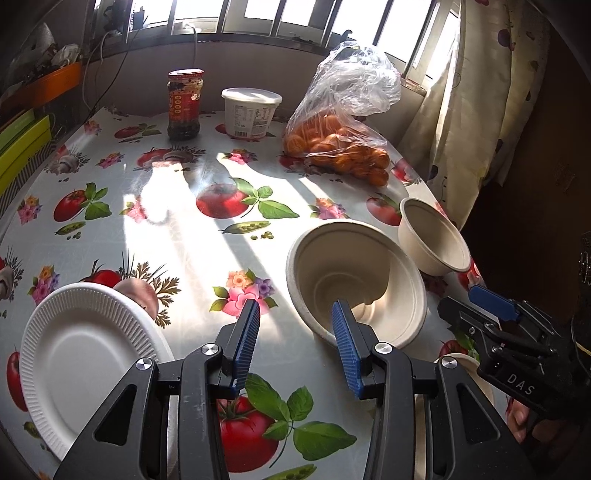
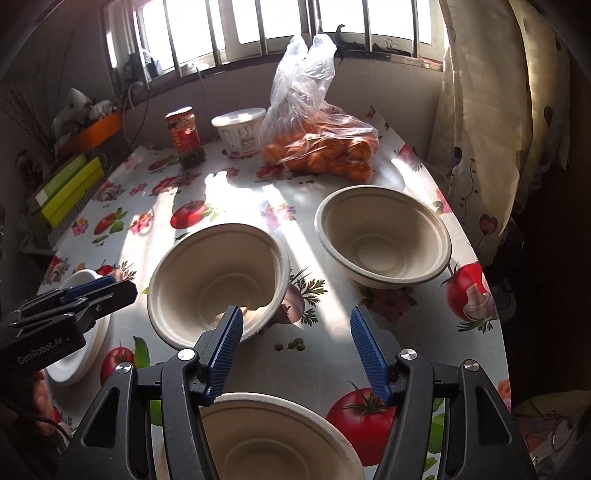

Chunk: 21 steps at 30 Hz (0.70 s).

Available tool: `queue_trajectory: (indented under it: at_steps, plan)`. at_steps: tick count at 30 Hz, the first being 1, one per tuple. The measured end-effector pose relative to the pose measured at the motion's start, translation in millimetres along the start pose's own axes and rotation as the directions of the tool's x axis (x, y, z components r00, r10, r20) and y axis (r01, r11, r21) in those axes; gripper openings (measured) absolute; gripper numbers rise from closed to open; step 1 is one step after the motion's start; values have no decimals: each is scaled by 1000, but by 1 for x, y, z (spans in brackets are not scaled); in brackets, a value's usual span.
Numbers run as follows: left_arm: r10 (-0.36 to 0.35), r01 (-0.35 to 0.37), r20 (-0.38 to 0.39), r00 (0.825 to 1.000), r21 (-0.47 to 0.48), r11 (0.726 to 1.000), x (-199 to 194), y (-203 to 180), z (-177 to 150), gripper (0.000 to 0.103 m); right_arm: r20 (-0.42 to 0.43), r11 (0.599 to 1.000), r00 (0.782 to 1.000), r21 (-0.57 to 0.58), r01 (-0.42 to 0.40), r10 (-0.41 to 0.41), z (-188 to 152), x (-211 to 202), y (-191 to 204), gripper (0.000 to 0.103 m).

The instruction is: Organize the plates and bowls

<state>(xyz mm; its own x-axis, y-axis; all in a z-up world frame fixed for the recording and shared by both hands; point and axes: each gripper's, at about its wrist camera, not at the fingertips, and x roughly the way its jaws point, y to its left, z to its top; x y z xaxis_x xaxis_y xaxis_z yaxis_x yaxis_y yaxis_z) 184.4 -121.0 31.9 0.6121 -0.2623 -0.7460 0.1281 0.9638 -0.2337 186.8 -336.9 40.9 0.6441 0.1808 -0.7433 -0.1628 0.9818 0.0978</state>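
Bowls point(image 2: 218, 284) sit upright, mouths up; left gripper point(image 1: 293, 325) and right gripper point(image 2: 295, 332) gape empty

This is a lived-in home, a dining corner by a window: a table point(image 1: 177, 236) under an oilcloth printed with tomatoes, pea pods and flowers stands against a barred window point(image 2: 280, 26) with sun streaming through, and a flower-patterned curtain point(image 1: 491, 110) hangs at the right. On the far side of the table sit everyday groceries: a red-labelled sauce jar point(image 1: 184, 105), a white lidded food tub point(image 1: 251, 112) and a clear plastic bag of oranges point(image 2: 317, 144). Cables trail from the sill, and an orange tray point(image 2: 92, 129) of clutter sits on a shelf at the left
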Motion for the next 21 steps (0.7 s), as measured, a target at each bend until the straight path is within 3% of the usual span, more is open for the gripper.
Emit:
queue_trajectory:
  at_steps: [9,12,17,21]
  plan:
    - [-13,13,-11,1000,-18,1000,11,0,4,42,-47,999,998,4,-52,52,4,19,-2,40]
    - [-28,28,-18,999,-17,999,14,-1,5,35,-58,998,996,7,-66,67,5,22,-1,36]
    - [-33,32,-36,999,-30,999,21,1,5,32,-72,997,994,4,-77,78,5,28,1,30]
    - [-36,35,-44,998,-35,999,23,3,5,21,-79,996,993,8,-85,85,5,31,3,25]
